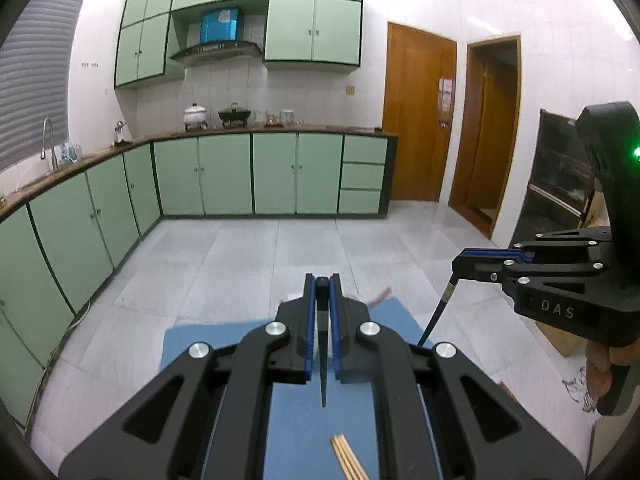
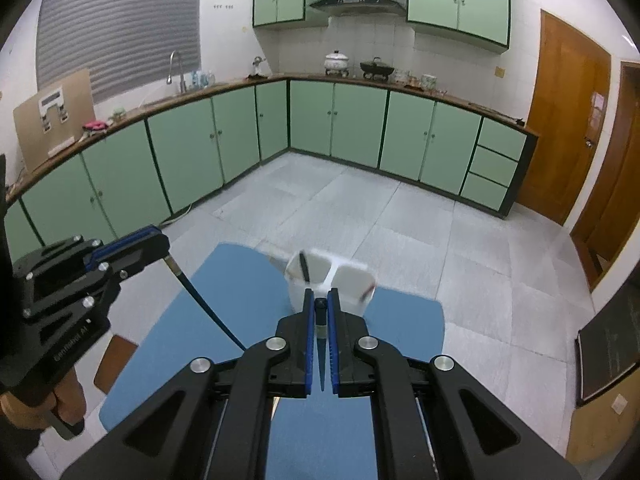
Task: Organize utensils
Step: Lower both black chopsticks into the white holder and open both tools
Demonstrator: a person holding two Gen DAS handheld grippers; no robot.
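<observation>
With both grippers clamped on one dark chopstick each, this looks like the carry step toward the white holder. Left gripper pinches its dark chopstick near the butt end, tip hanging down over the blue mat. Right gripper does the same with its own chopstick, aimed at the holder at the mat's far edge. Top-end grip probably so the tips drop in first. Holder already has a dark utensil in its left compartment. Wooden chopsticks on the mat, not yet sorted
</observation>
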